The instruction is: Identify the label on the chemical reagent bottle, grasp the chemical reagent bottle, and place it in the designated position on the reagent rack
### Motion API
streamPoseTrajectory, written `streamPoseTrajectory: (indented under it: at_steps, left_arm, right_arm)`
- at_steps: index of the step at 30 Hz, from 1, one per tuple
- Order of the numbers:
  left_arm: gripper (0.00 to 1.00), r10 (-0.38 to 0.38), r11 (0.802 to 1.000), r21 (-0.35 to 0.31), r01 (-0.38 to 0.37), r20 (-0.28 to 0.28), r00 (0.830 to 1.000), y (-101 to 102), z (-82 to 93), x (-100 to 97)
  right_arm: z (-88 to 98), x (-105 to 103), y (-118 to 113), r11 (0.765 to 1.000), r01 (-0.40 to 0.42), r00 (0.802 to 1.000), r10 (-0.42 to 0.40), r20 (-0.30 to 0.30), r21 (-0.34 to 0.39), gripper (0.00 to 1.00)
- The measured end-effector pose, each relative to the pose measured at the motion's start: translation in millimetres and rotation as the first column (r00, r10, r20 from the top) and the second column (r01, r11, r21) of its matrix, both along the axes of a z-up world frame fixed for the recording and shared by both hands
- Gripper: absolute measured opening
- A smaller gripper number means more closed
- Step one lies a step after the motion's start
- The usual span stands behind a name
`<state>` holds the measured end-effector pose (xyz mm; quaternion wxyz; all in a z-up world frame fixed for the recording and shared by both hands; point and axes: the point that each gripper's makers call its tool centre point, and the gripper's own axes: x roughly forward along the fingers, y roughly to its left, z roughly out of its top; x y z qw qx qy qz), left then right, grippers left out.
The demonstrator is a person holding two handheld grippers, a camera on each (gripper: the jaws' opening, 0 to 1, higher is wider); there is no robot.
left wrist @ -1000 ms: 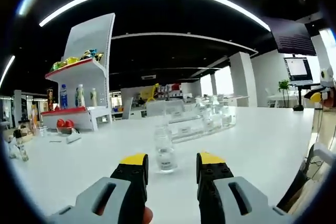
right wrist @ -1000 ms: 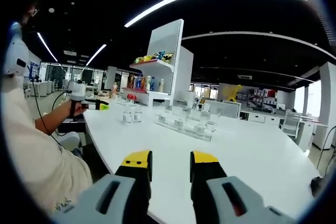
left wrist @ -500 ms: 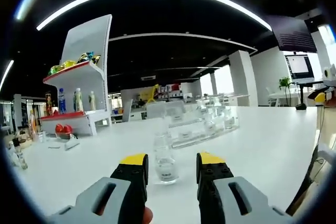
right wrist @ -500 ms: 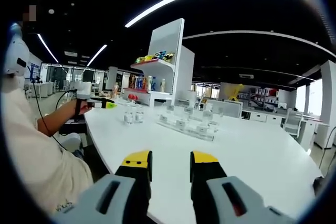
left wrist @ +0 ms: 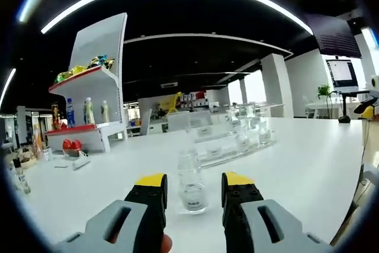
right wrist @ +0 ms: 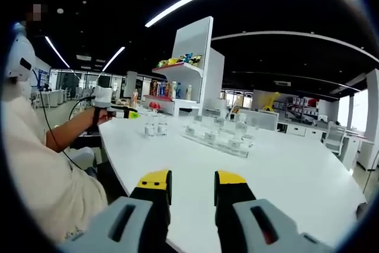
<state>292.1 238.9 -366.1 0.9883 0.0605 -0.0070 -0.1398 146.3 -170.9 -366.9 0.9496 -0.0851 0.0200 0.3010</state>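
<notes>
While open, left gripper (left wrist: 193,186) flanks bottle (left wrist: 192,181).

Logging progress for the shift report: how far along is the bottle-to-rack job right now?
Early stage. Done: the left gripper is lined up on a clear reagent bottle standing on the white table, jaws open either side of it. In hand: nothing gripped; the right gripper is open too. Left: close, lift, carry to the clear rack behind.
</notes>
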Motion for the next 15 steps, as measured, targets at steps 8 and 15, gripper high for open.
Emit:
streamPoseTrajectory:
  at_steps: [8, 15]
  left_arm:
    - [0.38, 0.011, 1.000, 0.012, -0.011, -0.018, 1.000, -2.1, -3.3, 18.3]
    - [0.38, 0.024, 1.000, 0.021, -0.023, -0.036, 0.999, -7.4, -15.9, 36.9]
  right_arm:
    - [-0.6, -1.1, 7.5, 1.000, -0.007, 1.000, 0.006, -0.011, -0.011, 0.29]
    - [0.4, -1.7, 7.1, 1.000, -0.002, 1.000, 0.002, -0.011, -0.008, 0.28]
